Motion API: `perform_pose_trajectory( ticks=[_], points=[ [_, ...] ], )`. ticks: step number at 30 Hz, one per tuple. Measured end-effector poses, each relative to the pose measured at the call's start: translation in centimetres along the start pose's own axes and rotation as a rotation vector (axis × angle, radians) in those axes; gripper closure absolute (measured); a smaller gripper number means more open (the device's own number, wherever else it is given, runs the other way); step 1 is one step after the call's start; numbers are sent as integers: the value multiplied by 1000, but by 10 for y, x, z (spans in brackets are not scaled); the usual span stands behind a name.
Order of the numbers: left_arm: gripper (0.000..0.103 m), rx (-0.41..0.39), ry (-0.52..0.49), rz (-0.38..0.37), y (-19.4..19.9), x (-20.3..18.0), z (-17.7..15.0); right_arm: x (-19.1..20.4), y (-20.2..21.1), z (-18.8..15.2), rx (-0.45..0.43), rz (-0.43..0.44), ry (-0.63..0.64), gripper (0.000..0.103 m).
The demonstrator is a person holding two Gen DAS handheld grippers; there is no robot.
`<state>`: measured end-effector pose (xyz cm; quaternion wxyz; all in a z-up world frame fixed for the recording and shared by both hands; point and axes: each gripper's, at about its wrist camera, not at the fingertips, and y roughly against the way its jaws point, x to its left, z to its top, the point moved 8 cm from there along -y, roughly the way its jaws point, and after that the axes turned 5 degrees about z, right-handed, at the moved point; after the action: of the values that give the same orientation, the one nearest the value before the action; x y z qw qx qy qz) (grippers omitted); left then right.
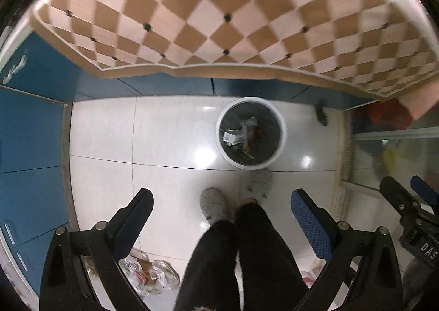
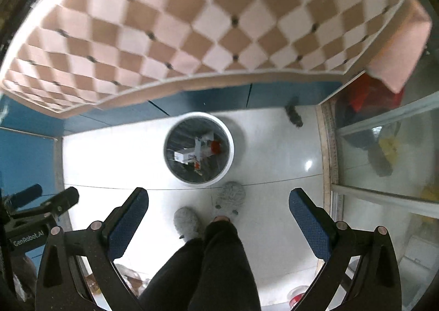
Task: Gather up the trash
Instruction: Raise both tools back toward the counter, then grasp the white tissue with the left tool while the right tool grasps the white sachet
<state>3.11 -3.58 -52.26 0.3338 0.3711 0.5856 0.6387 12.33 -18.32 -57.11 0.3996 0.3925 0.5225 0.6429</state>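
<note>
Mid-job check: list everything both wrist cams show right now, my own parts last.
trash bin: one, white rim, dark liner, on the floor ahead of the feet, trash inside
checkered tablecloth: one, tan and pink, over the table above the bin
cabinets: blue, left side and behind the bin
plastic bags: clear, crumpled, floor at lower left
dark object: one, small, floor right of the bin, too blurred to name
slippers: two, grey
legs: black trousers
left claw: open, empty
right claw: open, empty
</note>
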Motion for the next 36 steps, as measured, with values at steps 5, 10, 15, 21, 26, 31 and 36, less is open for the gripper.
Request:
perform_pose_trajectory(
  ticks=[5, 10, 15, 21, 26, 31, 36],
  points=[
    [1, -60, -47, -31, 58, -3, -9, 8, 76, -14, -39, 10, -13, 0],
    [1, -113, -53, -43, 92, 3, -13, 13, 119, -23, -81, 18, -8, 0],
    [1, -180, -39, -6, 122, 10, 7, 21, 147, -15, -136, 68, -30, 0],
    [1, -335, -24, 64, 166, 1, 81, 19, 165, 43, -189, 195, -85, 0],
    [1, -341, 42, 82, 177, -9, 171, -2, 163, 130, -206, 239, -127, 0],
    [1, -280, 120, 61, 158, -27, 270, -42, 144, 235, -195, 233, -174, 0],
    [2, -223, 165, 28, 122, -37, 356, -85, 113, 337, -203, 198, -228, 0]
  ],
)
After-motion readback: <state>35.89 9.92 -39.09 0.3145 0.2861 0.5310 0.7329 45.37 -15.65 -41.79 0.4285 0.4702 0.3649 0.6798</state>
